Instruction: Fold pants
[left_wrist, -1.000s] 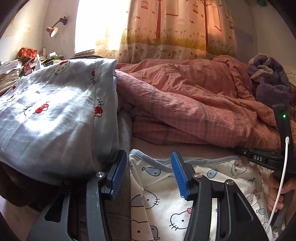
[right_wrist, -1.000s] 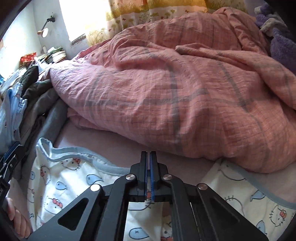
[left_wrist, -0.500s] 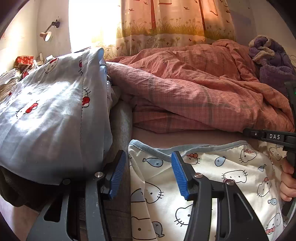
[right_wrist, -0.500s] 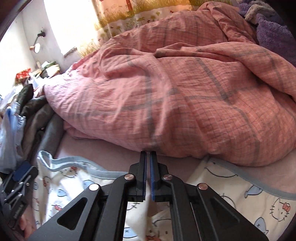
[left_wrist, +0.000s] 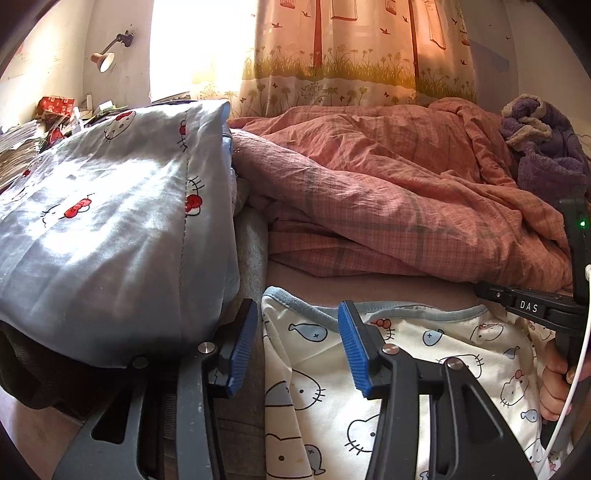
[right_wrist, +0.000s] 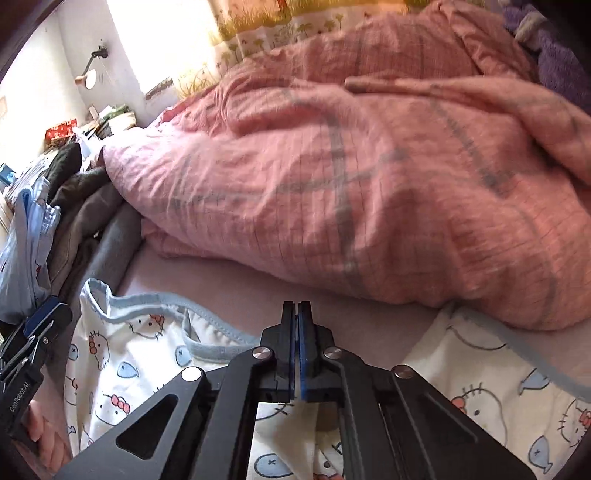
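The pants (left_wrist: 424, 354) are white with a cat-and-fish print and pale blue trim. They lie flat on the pink sheet in front of both grippers. My left gripper (left_wrist: 297, 343) hovers at their left corner, its jaws closing. The trimmed corner (left_wrist: 280, 306) lies between the blue pads (left_wrist: 352, 347), which do not press on it. My right gripper (right_wrist: 297, 332) is shut over the dip in the pants' (right_wrist: 122, 369) far edge, and no cloth shows between its tips. It appears at the right edge (left_wrist: 484, 293) of the left wrist view, held by a hand (left_wrist: 554, 384).
A bunched pink checked duvet (left_wrist: 388, 206) fills the bed just beyond the pants. A pale blue cat-print bundle (left_wrist: 110, 229) rests on grey clothes (right_wrist: 107, 251) at the left. Purple towels (left_wrist: 543, 147) lie at the far right, with a curtain, a wall lamp and a cluttered shelf behind.
The right gripper shifted a little over the pants' far edge and its view swung across the duvet. It stays shut. The left gripper holds its place over the corner.
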